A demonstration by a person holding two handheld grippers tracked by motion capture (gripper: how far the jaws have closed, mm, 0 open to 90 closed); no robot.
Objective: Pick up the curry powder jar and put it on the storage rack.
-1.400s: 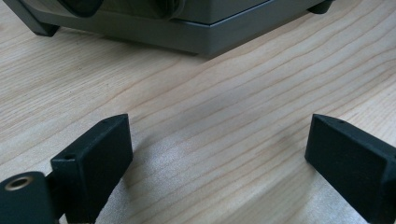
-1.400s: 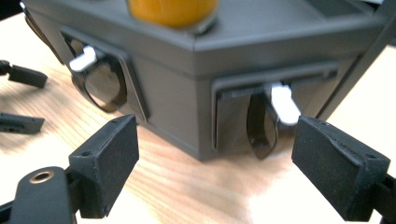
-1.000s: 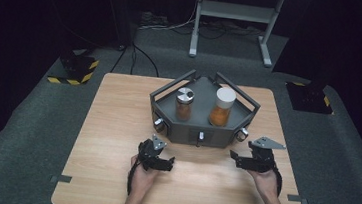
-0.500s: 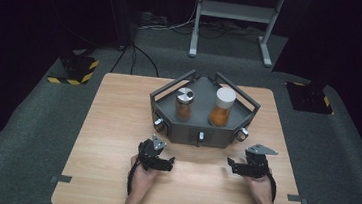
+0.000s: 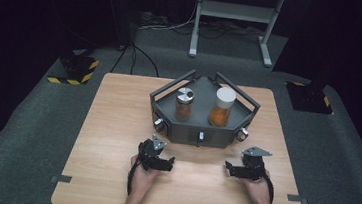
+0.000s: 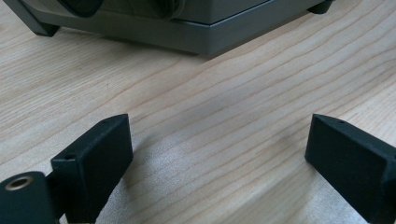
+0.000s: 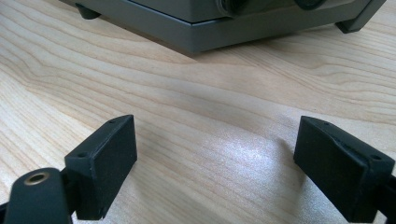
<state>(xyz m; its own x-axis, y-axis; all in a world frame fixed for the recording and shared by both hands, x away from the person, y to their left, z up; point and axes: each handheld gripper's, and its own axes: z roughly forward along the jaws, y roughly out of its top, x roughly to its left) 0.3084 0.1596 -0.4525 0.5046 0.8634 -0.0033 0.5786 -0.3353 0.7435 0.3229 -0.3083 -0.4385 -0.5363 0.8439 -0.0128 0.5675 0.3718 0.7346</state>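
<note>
grey angled rack (image 5: 200,129) at the tabletop's (image 5: 116,126) centre, holding two spice jars (image 5: 184,104) (image 5: 221,106). left gripper (image 5: 162,161) and right gripper (image 5: 235,169) near the front edge, jaws spread wide, empty. jars likely rigid, smooth, breakable; grasp around the body.

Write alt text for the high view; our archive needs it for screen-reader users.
A person's two hands hold the left gripper and right gripper, both open, on a wooden table before a grey tray. On the tray stand a silver-lidded jar and a white-lidded jar.
</note>
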